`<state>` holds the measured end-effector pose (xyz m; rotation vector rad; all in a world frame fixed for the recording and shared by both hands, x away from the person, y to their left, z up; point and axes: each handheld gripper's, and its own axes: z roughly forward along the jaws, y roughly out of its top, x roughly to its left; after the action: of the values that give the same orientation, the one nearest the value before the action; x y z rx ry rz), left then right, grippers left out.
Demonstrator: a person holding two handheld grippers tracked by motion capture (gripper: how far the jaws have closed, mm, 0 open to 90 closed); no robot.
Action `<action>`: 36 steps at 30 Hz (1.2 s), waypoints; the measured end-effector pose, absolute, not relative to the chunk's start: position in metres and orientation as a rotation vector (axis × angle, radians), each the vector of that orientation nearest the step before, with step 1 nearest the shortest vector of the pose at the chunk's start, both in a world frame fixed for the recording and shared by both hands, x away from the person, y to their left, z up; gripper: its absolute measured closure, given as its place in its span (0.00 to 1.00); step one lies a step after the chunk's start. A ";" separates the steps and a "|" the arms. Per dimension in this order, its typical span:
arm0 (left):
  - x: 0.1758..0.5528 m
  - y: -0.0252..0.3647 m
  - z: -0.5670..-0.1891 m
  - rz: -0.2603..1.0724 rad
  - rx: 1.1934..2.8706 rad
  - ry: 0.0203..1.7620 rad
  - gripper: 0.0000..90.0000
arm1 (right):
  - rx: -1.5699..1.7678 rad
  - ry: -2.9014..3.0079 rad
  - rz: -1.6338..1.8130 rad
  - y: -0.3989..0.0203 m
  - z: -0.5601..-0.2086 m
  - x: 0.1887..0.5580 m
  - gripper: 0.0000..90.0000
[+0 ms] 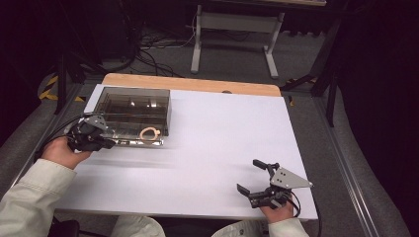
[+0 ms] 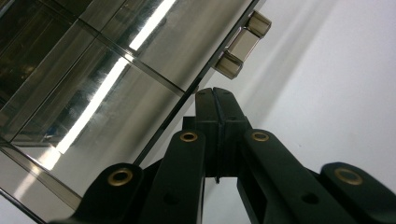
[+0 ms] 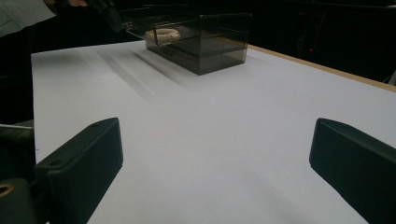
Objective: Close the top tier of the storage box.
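A smoky clear plastic box (image 1: 133,116) with inner compartments stands at the table's back left. Inside its front right compartment lies a beige ring (image 1: 149,133). My left gripper (image 1: 109,144) is shut, its tips against the box's front left edge. In the left gripper view the closed jaws (image 2: 215,95) meet just below the lid's edge, near a clear latch (image 2: 240,44), with nothing seen between them. My right gripper (image 1: 249,176) rests open near the front right of the table, holding nothing. From the right gripper view (image 3: 215,154) the box (image 3: 201,42) and ring (image 3: 163,34) sit far off.
A white sheet (image 1: 217,143) covers the tabletop, with a wooden strip (image 1: 192,83) showing along the far edge. Beyond the table are a white stand's legs (image 1: 232,39) and cables on the floor.
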<state>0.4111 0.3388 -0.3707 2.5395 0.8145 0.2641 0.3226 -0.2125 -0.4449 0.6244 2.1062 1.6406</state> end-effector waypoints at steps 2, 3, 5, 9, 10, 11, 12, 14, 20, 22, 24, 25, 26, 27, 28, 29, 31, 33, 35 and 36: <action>0.411 0.339 -0.370 0.266 2.541 0.814 1.00 | 0.625 2.107 1.639 -0.212 -0.445 0.323 0.04; 0.412 0.339 -0.370 0.265 2.543 0.815 1.00 | 0.625 2.107 1.639 -0.212 -0.445 0.323 0.04; 0.413 0.339 -0.370 0.276 2.544 0.802 1.00 | 0.627 2.108 1.639 -0.213 -0.445 0.323 0.04; 0.413 0.339 -0.370 0.275 2.540 0.800 1.00 | 0.628 2.107 1.640 -0.212 -0.445 0.323 0.04; 0.412 0.339 -0.370 0.267 2.535 0.799 1.00 | 0.626 2.108 1.638 -0.213 -0.445 0.323 0.04; 0.413 0.339 -0.370 0.270 2.534 0.801 1.00 | 0.628 2.107 1.638 -0.212 -0.445 0.323 0.04; 0.412 0.338 -0.369 0.272 2.533 0.806 1.00 | 0.628 2.107 1.639 -0.212 -0.445 0.323 0.04; 0.414 0.338 -0.369 0.279 2.523 0.798 1.00 | 0.627 2.108 1.638 -0.212 -0.445 0.323 0.04; 0.419 0.338 -0.369 0.300 2.504 0.815 1.00 | 0.626 2.106 1.641 -0.213 -0.445 0.323 0.04; 0.422 0.339 -0.368 0.306 2.498 0.831 1.00 | 0.626 2.106 1.639 -0.213 -0.445 0.323 0.04; 0.423 0.339 -0.368 0.314 2.490 0.821 1.00 | 0.625 2.106 1.640 -0.213 -0.445 0.323 0.04; 0.424 0.339 -0.368 0.316 2.485 0.832 1.00 | 0.626 2.106 1.639 -0.213 -0.445 0.323 0.04; 0.424 0.339 -0.367 0.318 2.483 0.834 1.00 | 0.625 2.106 1.639 -0.213 -0.445 0.323 0.04; 0.425 0.339 -0.367 0.325 2.480 0.827 1.00 | 0.624 2.106 1.638 -0.213 -0.445 0.323 0.04; 0.426 0.338 -0.367 0.327 2.474 0.829 1.00 | 0.623 2.105 1.638 -0.213 -0.445 0.323 0.04; 0.427 0.338 -0.366 0.328 2.468 0.833 1.00 | 0.625 2.106 1.640 -0.213 -0.445 0.323 0.04; 0.428 0.338 -0.366 0.328 2.469 0.840 1.00 | 0.626 2.106 1.640 -0.213 -0.445 0.323 0.04; 0.430 0.337 -0.366 0.334 2.462 0.843 1.00 | 0.625 2.106 1.640 -0.213 -0.445 0.323 0.04; 0.432 0.337 -0.366 0.339 2.455 0.850 1.00 | 0.626 2.106 1.640 -0.213 -0.445 0.322 0.04; 0.434 0.337 -0.366 0.343 2.452 0.845 1.00 | 0.624 2.105 1.639 -0.213 -0.445 0.322 0.04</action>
<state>0.4340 0.3368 -0.3664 2.4518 0.8452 0.3434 0.3225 -0.2130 -0.4447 0.6243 2.1052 1.6391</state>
